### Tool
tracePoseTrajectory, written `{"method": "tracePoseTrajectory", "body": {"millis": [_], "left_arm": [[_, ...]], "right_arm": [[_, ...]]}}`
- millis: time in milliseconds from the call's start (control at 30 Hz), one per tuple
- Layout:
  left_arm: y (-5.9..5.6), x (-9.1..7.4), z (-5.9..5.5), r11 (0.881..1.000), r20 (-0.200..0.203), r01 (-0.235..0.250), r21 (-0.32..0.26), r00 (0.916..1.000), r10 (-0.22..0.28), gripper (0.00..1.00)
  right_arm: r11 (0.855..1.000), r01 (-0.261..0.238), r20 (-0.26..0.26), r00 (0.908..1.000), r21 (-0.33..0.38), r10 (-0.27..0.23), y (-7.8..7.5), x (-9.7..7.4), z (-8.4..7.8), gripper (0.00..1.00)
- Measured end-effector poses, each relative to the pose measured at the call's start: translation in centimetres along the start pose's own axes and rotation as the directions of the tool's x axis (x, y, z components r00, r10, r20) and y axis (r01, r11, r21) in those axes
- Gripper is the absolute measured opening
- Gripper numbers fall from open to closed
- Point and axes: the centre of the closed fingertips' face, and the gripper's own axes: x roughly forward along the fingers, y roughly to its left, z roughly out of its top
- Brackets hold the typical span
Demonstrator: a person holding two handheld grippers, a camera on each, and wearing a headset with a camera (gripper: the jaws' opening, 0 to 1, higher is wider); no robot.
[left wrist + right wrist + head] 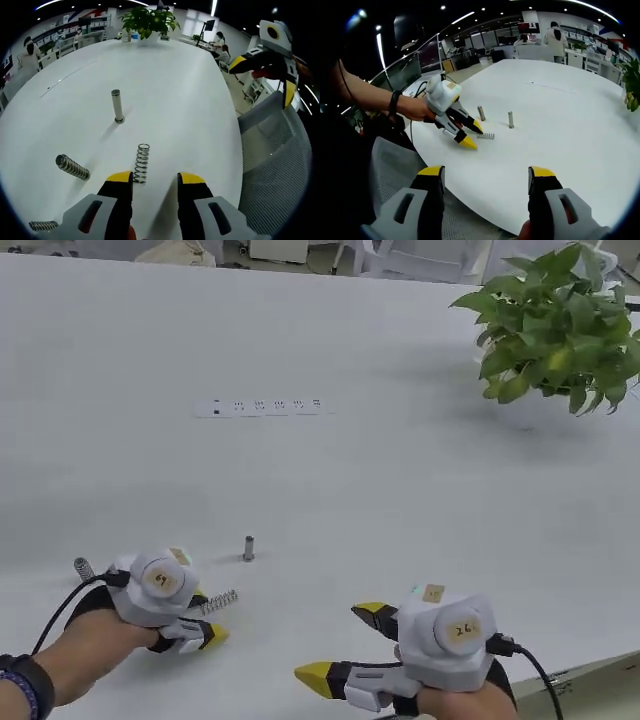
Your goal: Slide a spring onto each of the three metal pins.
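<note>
One short metal pin (pixel 248 548) stands upright on the white table (pixel 380 490). A spring (pixel 218 602) lies flat just ahead of my left gripper (pixel 207 615), which is open and holds nothing. A second spring (pixel 83 568) sits left of that hand. In the left gripper view the pin (pixel 116 106) is ahead, the near spring (pixel 142 163) lies by the left fingertip, another spring (pixel 72 167) is further left, and a third spring (pixel 42 226) lies at the lower left. My right gripper (pixel 340 645) hangs open and empty near the front edge. Its own view faces the left gripper (pixel 473 135) and pin (pixel 510 119).
A white power strip (pixel 262 407) lies mid-table beyond the pin. A potted plant (pixel 555 325) stands at the far right. The table's front edge runs close under the right gripper, and a grey mesh chair (pixel 272 150) is beside it. People sit at desks far behind.
</note>
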Motion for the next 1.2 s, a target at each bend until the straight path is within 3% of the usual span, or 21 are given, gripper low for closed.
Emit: {"method": "tracePoseTrajectory", "body": {"millis": [133, 233, 300, 333, 400, 900, 1000, 1200], "left_arm": [[1.1, 0.2, 0.4, 0.998, 0.021, -0.045, -0.053, 0.9987, 0.046, 0.2], [1.4, 0.3, 0.6, 0.997, 0.025, -0.066, -0.05, 0.9974, 0.067, 0.15], [1.5, 0.6, 0.6, 0.997, 0.032, -0.08, -0.023, 0.9962, 0.081, 0.05], [1.5, 0.4, 0.4, 0.996, 0.033, -0.085, -0.041, 0.9957, 0.086, 0.03], [1.5, 0.4, 0.4, 0.993, 0.044, -0.08, -0.081, 0.9955, 0.084, 0.03], [1.2, -2.8, 0.2, 0.987, 0.091, -0.113, -0.114, 0.9882, 0.124, 0.03], [1.2, -3.6, -0.2, 0.983, 0.108, -0.124, -0.135, 0.9844, 0.139, 0.03], [0.7, -4.7, -1.5, 0.981, 0.105, -0.136, -0.14, 0.9829, 0.151, 0.03]], "right_arm": [[1.0, 0.006, 0.003, 1.0, 0.003, -0.006, -0.2, -0.2, 0.0, 0.66], [1.0, 0.008, 0.002, 1.0, 0.005, -0.008, -0.2, -0.3, -0.1, 0.66], [1.0, 0.009, 0.0, 1.0, 0.006, -0.009, -0.3, -0.3, -0.2, 0.66], [1.0, 0.01, 0.0, 0.9999, 0.007, -0.01, -0.3, -0.3, -0.3, 0.66], [1.0, 0.013, 0.0, 0.9999, 0.009, -0.013, -0.4, -0.3, -0.3, 0.66], [1.0, 0.003, 0.014, 0.9999, 0.017, -0.003, 0.3, 0.1, -0.2, 0.65], [1.0, 0.003, 0.013, 0.9999, 0.018, -0.003, 0.4, 0.1, -0.3, 0.65], [1.0, 0.001, 0.01, 1.0, 0.016, -0.001, 0.6, -0.1, -0.6, 0.65]]}}
